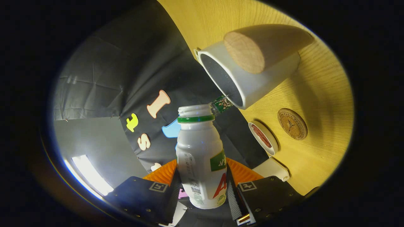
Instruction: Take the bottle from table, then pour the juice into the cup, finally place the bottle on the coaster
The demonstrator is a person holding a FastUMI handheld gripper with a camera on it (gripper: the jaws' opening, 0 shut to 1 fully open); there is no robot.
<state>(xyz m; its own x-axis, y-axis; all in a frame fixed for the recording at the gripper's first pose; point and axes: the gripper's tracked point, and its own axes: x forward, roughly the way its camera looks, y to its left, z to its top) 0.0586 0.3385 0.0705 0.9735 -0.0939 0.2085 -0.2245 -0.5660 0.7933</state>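
My gripper [202,186] is shut on a white plastic bottle [202,157] with a green neck ring and an open mouth; both fingers press its sides. The whole scene looks rolled sideways, so the bottle is tilted over the wooden table [318,164]. Just beyond the bottle's mouth stands a white cup [252,82] with a dark inside and a wooden handle piece on its side. The cup's rim is close to the bottle's mouth but apart from it. A round cork coaster [292,123] lies on the table past the cup.
A small white round dish [264,137] with something red in it sits on the table between the bottle and the coaster. A small white block [274,168] lies close to my right finger. The dark cloth wall stands behind the table.
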